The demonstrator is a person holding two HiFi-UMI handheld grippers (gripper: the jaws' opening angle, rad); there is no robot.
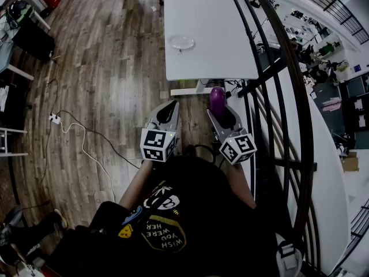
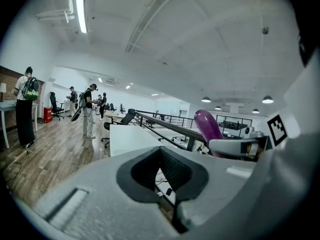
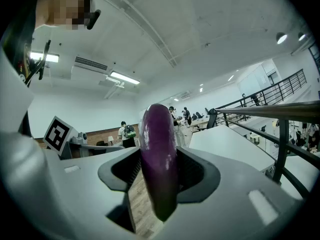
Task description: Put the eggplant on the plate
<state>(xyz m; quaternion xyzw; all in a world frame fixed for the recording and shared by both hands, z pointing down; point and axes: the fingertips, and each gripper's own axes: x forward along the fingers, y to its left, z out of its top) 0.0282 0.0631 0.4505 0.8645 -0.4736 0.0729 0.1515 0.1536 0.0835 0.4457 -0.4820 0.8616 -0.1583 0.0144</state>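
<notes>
Two grippers: the right gripper (image 1: 221, 113) clasps the eggplant (image 1: 217, 100); the left gripper (image 1: 170, 108) is closed and empty. The plate (image 1: 181, 42) lies near the white table's (image 1: 216, 30) left edge, with a black railing (image 1: 275, 51) alongside.

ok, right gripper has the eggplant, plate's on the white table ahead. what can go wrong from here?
Slip: the glossy eggplant stands upright in the right gripper, much of it clear of the jaws; it may pivot in transit.
Miss: the plate sits well in from the table edge; an early release could land beside it.
Snag: the railing runs close on the right.
</notes>
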